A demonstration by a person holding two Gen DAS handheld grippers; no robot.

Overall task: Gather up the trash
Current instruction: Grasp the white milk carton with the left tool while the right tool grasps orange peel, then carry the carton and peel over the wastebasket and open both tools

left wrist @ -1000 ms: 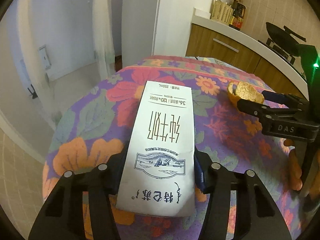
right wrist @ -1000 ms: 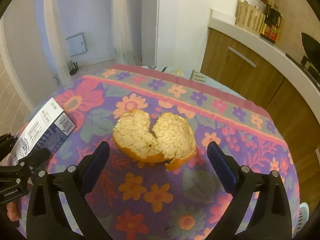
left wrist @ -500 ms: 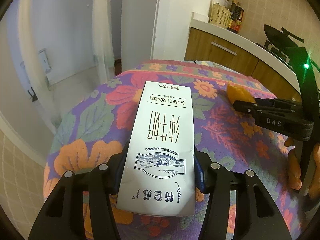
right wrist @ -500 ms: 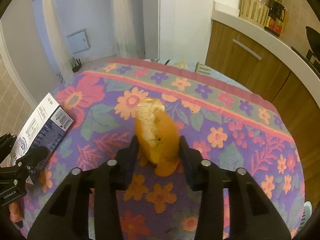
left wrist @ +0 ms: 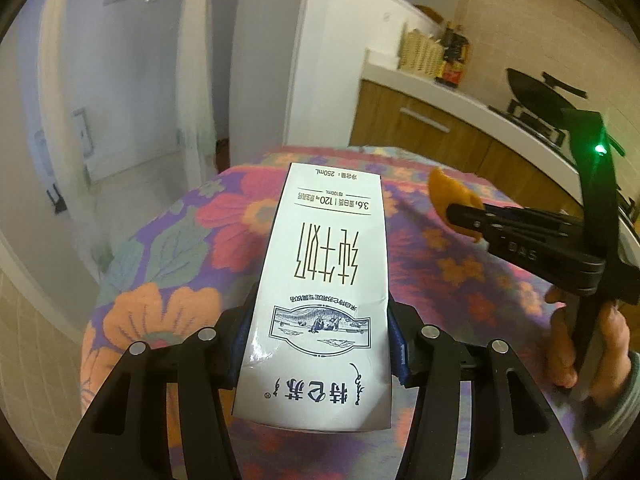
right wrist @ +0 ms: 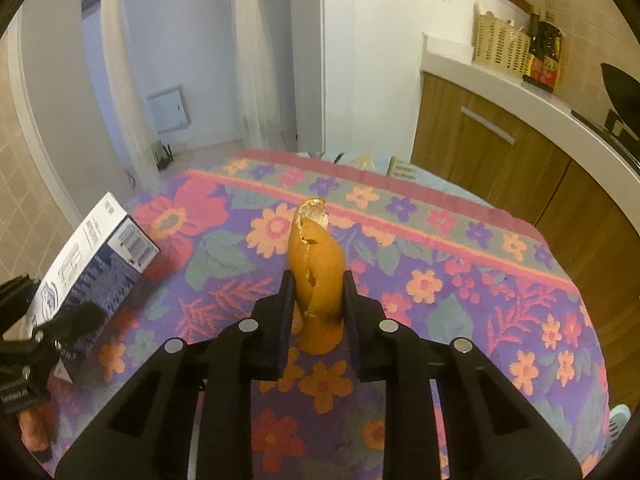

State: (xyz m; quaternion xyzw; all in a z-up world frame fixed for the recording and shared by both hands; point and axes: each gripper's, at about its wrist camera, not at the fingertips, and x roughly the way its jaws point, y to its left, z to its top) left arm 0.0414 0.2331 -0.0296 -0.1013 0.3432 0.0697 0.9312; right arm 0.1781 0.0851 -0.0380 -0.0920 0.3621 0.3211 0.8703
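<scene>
While both pieces of trash sit between jaws above the round table under its purple, orange and pink floral cloth [right wrist: 460, 264], I judge the pick-up step nearly done and the carry to a bin next; no bin shows in either view, so I would have to find one first. The folded orange citrus peel, pale pith inside [right wrist: 316, 276], stands upright between the pads of my black two-finger right gripper [right wrist: 316, 300], whose jaws are closing and have pinched the peel into a narrow fold; its lower end hangs just above the cloth. The white rectangular milk carton with dark printed lettering and blue side panels [left wrist: 320, 288] lies lengthwise in my black left gripper [left wrist: 318, 344], the jaws about half open and pressing its two long sides. A hand [left wrist: 584, 344] grips the right tool's handle. I would lift both loads clear without loosening, since the peel looks brittle and cracked.
</scene>
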